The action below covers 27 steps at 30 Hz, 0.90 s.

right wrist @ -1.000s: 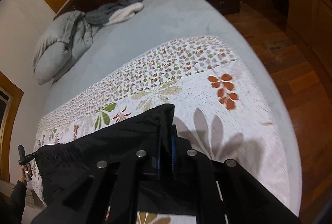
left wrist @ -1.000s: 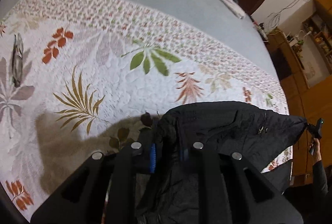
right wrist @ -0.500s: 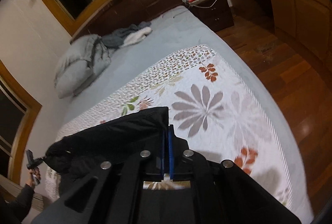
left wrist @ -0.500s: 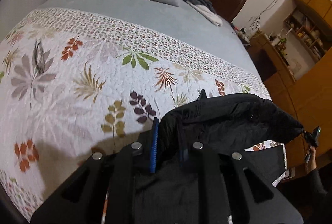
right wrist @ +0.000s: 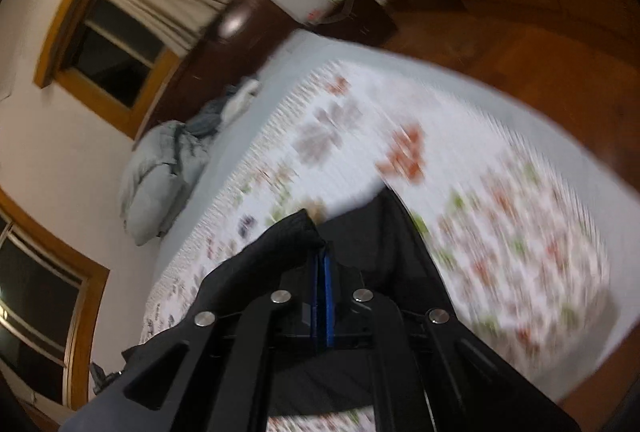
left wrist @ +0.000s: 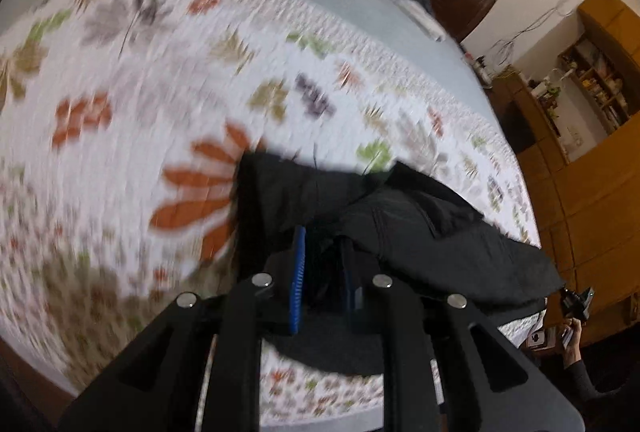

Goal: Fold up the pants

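— What are your two grippers doing?

— Your left gripper (left wrist: pixel 320 268) has its jaws clamped on a bunched fold of the black pants (left wrist: pixel 420 232). Your right gripper (right wrist: pixel 322 268) has its blue pads pressed together on another edge of the same pants (right wrist: pixel 360 244).

— And where are the pants?

— They drape from both grips over the floral quilt (left wrist: pixel 120 92), near the foot edge of the bed (right wrist: pixel 288 72). Part of the cloth lies on the quilt. Both views are blurred, so the finer folds are hard to read.

— What lies around you?

— Grey pillows (right wrist: pixel 156 168) and a heap of clothes (right wrist: pixel 228 104) sit at the head of the bed, well apart from the pants. Beyond them stand the dark headboard (right wrist: pixel 224 36) and a curtained window (right wrist: pixel 108 44). Wooden cabinets (left wrist: pixel 592 192) line the far side, with wooden floor (right wrist: pixel 540 64) beside the bed.
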{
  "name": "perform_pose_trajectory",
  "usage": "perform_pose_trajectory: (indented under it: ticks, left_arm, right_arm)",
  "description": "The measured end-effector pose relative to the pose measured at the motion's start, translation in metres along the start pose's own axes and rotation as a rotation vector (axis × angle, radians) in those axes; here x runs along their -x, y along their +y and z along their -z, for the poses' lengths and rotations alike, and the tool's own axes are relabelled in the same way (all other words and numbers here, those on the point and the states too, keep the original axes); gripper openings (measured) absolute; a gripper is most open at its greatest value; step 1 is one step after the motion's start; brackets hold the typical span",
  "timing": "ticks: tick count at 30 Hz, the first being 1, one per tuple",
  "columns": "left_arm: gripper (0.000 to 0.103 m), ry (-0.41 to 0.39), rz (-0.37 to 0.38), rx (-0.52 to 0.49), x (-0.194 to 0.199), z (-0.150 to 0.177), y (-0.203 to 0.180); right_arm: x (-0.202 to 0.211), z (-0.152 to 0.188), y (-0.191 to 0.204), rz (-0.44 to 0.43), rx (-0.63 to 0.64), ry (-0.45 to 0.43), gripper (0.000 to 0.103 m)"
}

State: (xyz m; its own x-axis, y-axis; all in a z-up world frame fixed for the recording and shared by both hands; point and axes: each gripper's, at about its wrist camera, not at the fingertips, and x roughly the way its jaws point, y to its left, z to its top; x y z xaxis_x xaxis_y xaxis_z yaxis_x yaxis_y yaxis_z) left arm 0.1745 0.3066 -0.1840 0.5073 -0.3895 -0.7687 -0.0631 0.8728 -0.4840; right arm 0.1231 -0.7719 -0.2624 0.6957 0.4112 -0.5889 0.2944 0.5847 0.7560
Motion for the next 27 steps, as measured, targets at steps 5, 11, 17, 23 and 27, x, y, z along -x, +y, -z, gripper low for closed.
perform_pose_trajectory:
  ticks: [5,11,17,23,27]
  left_arm:
    - [0.025,0.061,-0.126,-0.008,-0.011,0.034,0.011]
    - [0.071,-0.028,-0.368,-0.05,0.033,0.065,0.008]
    - [0.09,-0.215,-0.262,-0.114,0.065,0.091,-0.069]
    - [0.091,-0.183,-0.041,0.05,0.019,0.096,-0.091]
    - [0.091,-0.051,0.068,0.326,-0.036,0.104,-0.066]
  right_arm:
    - [-0.011,0.036,-0.021,0.075,-0.057,0.041,0.012]
    - [0.014,0.053,-0.025,0.087,-0.154,-0.017,0.051]
    - [0.017,0.078,-0.018,-0.031,-0.218,-0.067,0.071]
    - [-0.014,0.076,-0.018,-0.095,-0.301,-0.084,0.071]
    - [-0.032,0.074,-0.017,-0.108,-0.324,-0.078,0.071]
